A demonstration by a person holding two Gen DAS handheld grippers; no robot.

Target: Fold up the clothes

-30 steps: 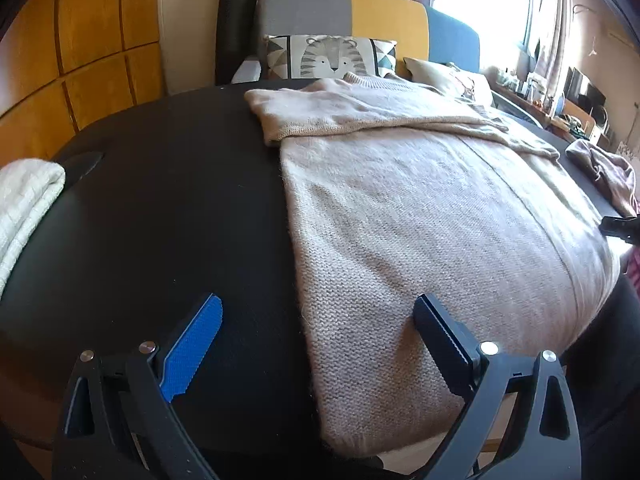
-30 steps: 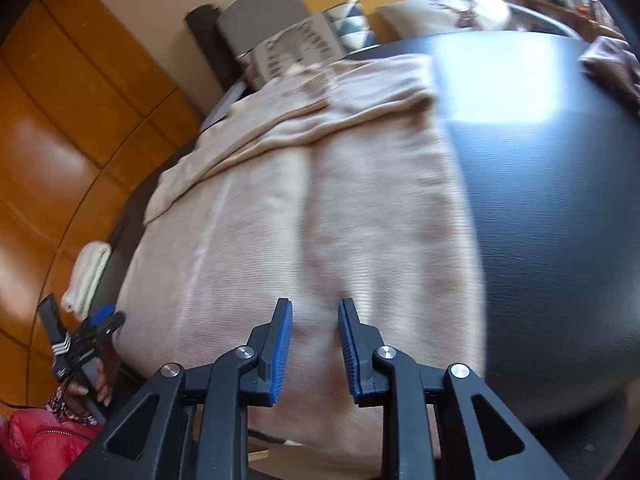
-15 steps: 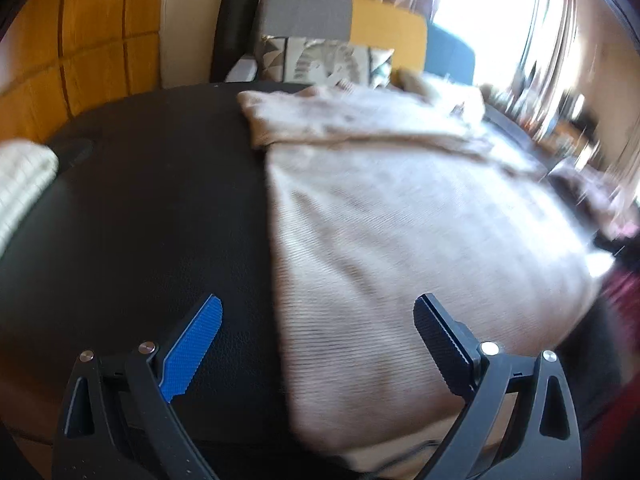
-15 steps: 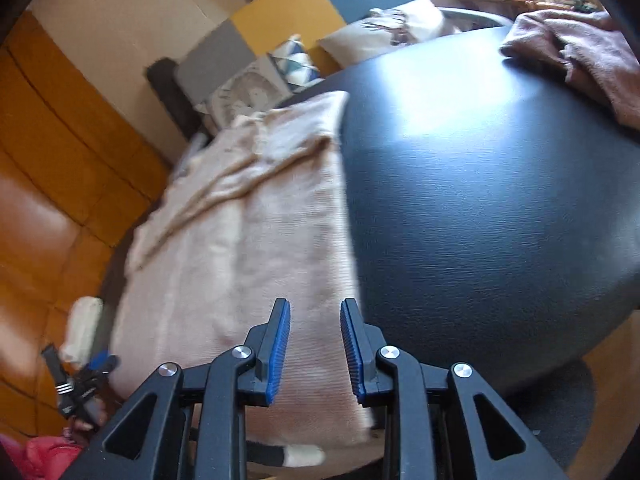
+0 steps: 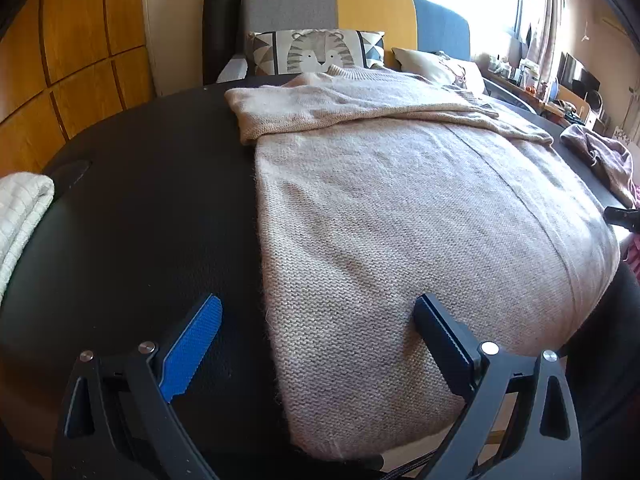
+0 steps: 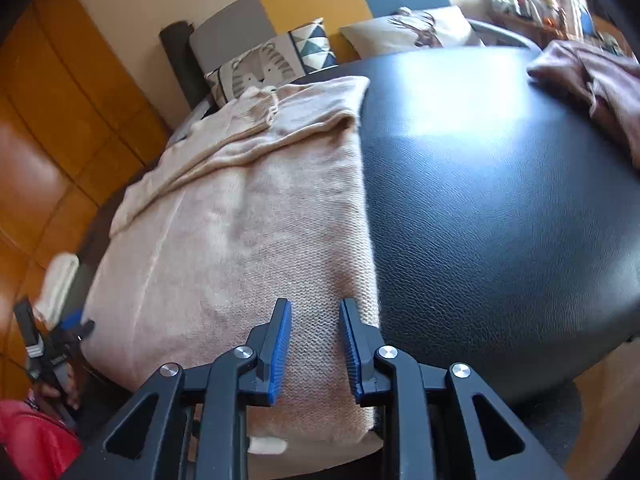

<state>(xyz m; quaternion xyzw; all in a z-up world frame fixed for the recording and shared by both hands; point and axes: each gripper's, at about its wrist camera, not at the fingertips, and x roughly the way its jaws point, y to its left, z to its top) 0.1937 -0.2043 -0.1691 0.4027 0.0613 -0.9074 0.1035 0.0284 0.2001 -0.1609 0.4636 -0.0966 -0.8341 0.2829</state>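
Left gripper (image 5: 316, 316): jaws spread wide, empty, poised over the near left hem corner.
Right gripper (image 6: 314, 344): jaws narrowly parted with nothing between them, above the near right edge.
Beige knit sweater (image 5: 400, 216): lies flat on the black table (image 5: 140, 220), hem hanging slightly over the near rim.
Long axis: runs near to far, hem toward the person, ribbed collar (image 6: 264, 100) at the far end by the tiger cushion (image 5: 316, 54).
Sleeves: folded across the chest, apparently both, though the layers blur together.
Handling: soft, light and stretchy, likely to sag and drag; best pinched at the two hem corners.
Beside it: white towel (image 5: 20, 212) left, mauve garment (image 6: 592, 80) far right.
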